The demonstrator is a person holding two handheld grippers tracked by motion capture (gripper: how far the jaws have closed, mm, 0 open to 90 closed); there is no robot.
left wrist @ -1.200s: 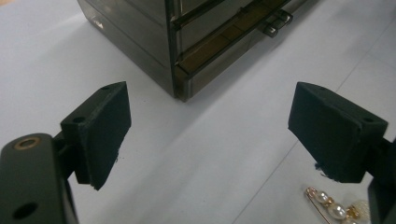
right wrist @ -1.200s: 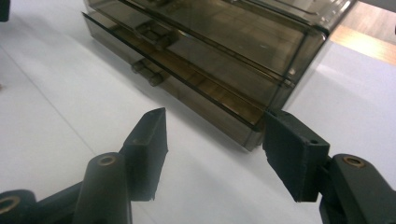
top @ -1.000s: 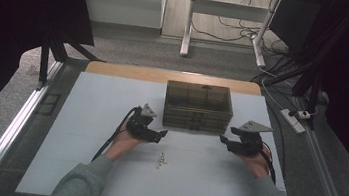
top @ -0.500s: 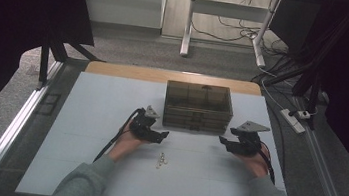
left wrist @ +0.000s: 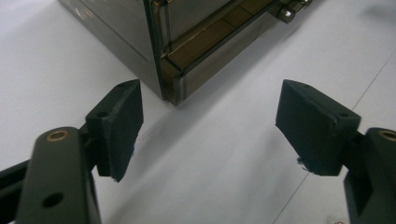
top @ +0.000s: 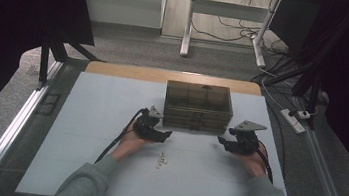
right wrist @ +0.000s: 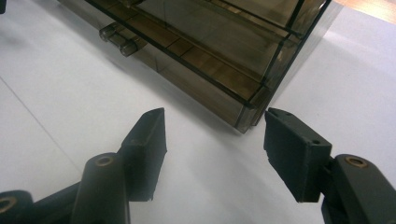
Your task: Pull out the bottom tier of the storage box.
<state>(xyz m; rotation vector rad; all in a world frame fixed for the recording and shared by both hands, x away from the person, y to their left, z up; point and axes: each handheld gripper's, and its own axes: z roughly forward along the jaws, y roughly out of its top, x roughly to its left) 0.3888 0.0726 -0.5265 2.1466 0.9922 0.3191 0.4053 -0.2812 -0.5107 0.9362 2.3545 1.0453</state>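
Note:
A smoky see-through drawer box stands on the white table, seen up close as the box and box. My left gripper lies near the box's front left corner, jaws apart and nothing between them; they have just been closing a little. In its own view the left gripper points at that corner. My right gripper sits off the front right corner, open and empty. The right gripper faces the corner, with the drawer handles farther left.
A small pale metal piece lies on the table between the two hands, nearer the person. A wooden strip borders the far table edge. Cables and a power strip lie on the floor to the right.
The left gripper has shifted slightly toward the box's front left corner. The right gripper and the box have stayed put.

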